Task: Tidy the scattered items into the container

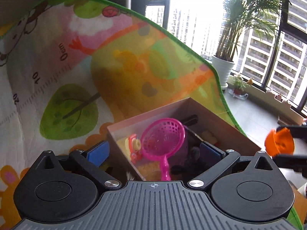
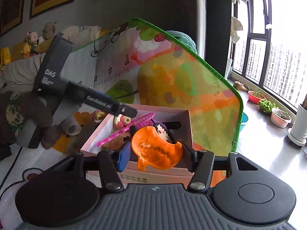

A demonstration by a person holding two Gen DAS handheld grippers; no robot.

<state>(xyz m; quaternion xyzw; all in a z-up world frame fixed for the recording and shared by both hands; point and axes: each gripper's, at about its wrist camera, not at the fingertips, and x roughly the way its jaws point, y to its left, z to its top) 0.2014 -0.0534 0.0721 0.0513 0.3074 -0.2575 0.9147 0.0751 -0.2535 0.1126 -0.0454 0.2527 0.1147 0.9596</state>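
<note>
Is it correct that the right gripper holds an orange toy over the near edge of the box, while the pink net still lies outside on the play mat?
Not quite. The right gripper does hold the orange toy at the near edge of the box, but the pink net is already inside the box, not on the play mat. The left wrist view shows it most clearly.

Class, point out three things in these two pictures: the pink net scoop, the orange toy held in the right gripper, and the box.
pink net scoop (image 1: 163, 134), left wrist view, on its mesh bowl.
orange toy (image 2: 156, 151), right wrist view, on its hollow middle.
box (image 2: 153, 177), right wrist view, on its near outer wall.
</note>
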